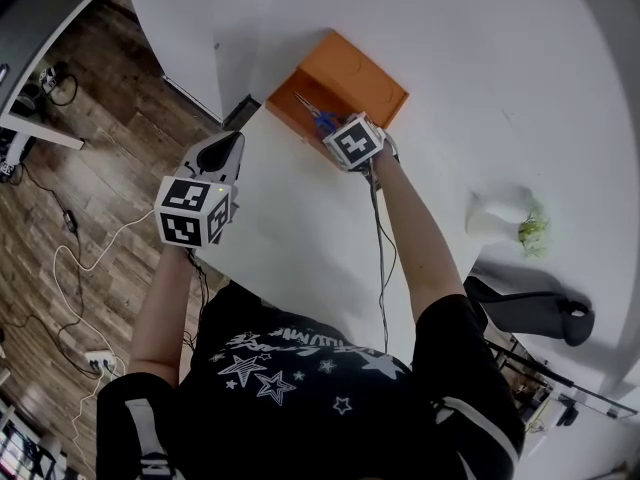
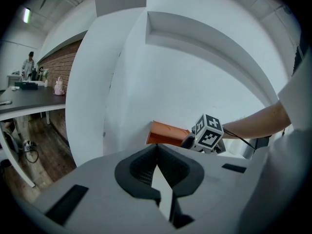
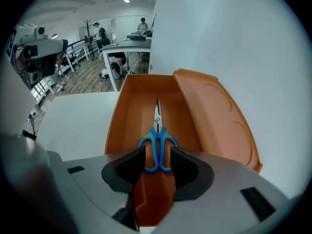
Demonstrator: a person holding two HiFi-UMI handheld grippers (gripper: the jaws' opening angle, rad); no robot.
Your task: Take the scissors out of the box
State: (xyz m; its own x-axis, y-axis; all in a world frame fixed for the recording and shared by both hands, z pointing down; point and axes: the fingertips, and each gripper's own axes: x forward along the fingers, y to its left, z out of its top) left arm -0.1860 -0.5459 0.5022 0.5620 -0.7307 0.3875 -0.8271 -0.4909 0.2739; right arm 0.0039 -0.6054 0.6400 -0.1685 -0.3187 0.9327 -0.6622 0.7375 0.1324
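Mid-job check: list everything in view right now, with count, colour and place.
box: 1, orange, lid open, on the table
scissors: 1, blue handles, lying inside the box
table: 1, white, under the box
vase: 1, white with a green sprig, on the table at right
cables: several, on the wood floor at left
left gripper: 1, grey, jaws together, empty, short of the box
right gripper: 1, grey, jaws open over the scissors' handles, not gripping
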